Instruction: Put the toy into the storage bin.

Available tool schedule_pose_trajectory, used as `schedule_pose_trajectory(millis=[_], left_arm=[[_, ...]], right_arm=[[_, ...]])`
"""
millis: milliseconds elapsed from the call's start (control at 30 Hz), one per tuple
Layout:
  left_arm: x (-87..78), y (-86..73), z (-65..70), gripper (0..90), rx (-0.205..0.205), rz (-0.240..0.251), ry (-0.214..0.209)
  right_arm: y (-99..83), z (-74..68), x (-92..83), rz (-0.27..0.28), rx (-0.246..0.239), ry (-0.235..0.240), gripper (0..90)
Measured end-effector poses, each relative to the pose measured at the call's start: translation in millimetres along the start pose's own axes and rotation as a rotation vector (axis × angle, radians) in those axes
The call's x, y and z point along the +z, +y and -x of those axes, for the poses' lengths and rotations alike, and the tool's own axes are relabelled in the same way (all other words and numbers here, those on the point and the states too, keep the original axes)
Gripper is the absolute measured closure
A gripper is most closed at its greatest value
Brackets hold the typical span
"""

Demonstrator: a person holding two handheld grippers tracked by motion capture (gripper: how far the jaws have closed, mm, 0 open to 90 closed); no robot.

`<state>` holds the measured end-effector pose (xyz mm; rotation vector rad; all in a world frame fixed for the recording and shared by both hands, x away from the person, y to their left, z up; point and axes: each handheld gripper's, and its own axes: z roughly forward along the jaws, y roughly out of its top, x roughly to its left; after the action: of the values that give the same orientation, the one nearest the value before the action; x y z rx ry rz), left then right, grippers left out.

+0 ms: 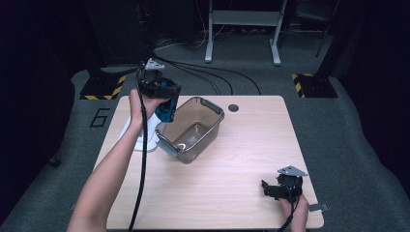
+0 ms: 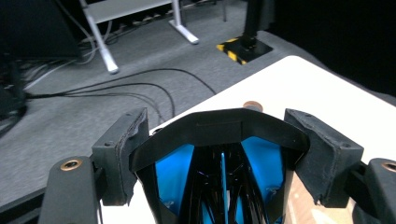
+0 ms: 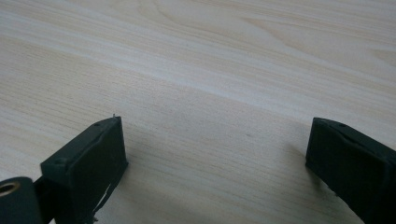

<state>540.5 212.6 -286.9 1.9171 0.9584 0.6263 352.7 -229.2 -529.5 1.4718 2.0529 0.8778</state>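
At the table's (image 1: 232, 193) left edge a white lid (image 1: 145, 137) lies flat, partly under the person's left forearm. Just above it the left gripper (image 1: 164, 108) is raised off the wood, its jaws clamped on a blue-and-black object (image 1: 166, 112) — in the left gripper view the pads (image 2: 122, 154) press on both flanks of that object (image 2: 219, 158), which hangs over the near-left rim of the clear plastic bin (image 1: 191, 129). The bin stands open left of the table's centre, turned at an angle, grey handles at both ends, and its wall is what lies closest in the object's way. Behind it a small round dark disc (image 1: 233, 108) is set into the tabletop near the far edge; beyond that, cables trail across the grey floor.

Right of the bin the wood runs bare to the far-right corner — wide room there. The right gripper (image 1: 270, 188) rests low at the near-right corner, the hand behind it close to the table's front edge, jaws parted wide with only bare wood between them.
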Motion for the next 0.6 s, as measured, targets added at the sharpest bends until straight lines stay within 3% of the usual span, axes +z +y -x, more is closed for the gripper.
schedule_pose_trajectory(millis=[400,600], left_arm=[[23.1,-14.6,24.2,25.2,0.028,-0.081,-0.078],[32.0,-21.5,31.1,25.1,0.052,-0.140,-0.085]], right_arm=[[0.0,0.0,0.0,0.001,-0.001,0.000,4.0],[-0.1,-0.1,0.0,0.002,-0.001,-0.002,4.0]])
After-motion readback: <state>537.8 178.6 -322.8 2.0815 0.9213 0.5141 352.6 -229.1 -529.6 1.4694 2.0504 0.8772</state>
